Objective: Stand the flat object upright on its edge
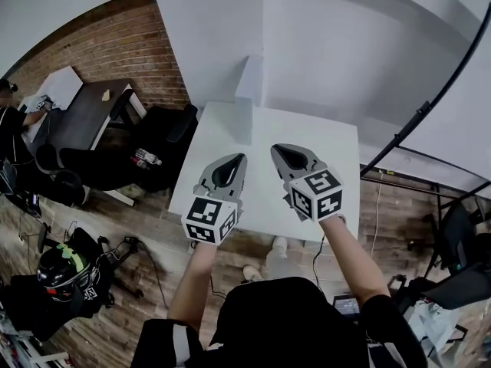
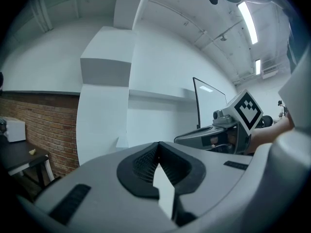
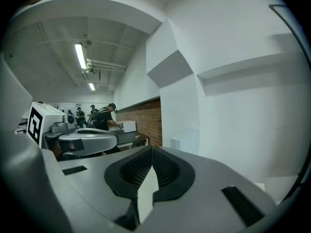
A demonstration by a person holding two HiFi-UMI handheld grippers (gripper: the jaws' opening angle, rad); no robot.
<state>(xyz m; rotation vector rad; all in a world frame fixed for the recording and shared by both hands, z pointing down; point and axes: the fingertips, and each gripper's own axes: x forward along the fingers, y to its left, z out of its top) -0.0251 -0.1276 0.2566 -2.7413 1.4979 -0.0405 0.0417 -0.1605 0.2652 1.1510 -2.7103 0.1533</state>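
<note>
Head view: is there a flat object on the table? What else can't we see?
- Flat object: none distinguishable on the white table. In the head view, the left gripper and right gripper cover part of the table.
- Gripper views: the gripper bodies fill the lower frame and block the tabletop.
- Dark desk items, head view: too small.

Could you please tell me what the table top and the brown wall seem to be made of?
Table top: smooth matte white laminate or painted board, judging by its even, grainless surface. Brown wall: brick, or brick-look cladding; reddish courses with pale joints show.
</note>
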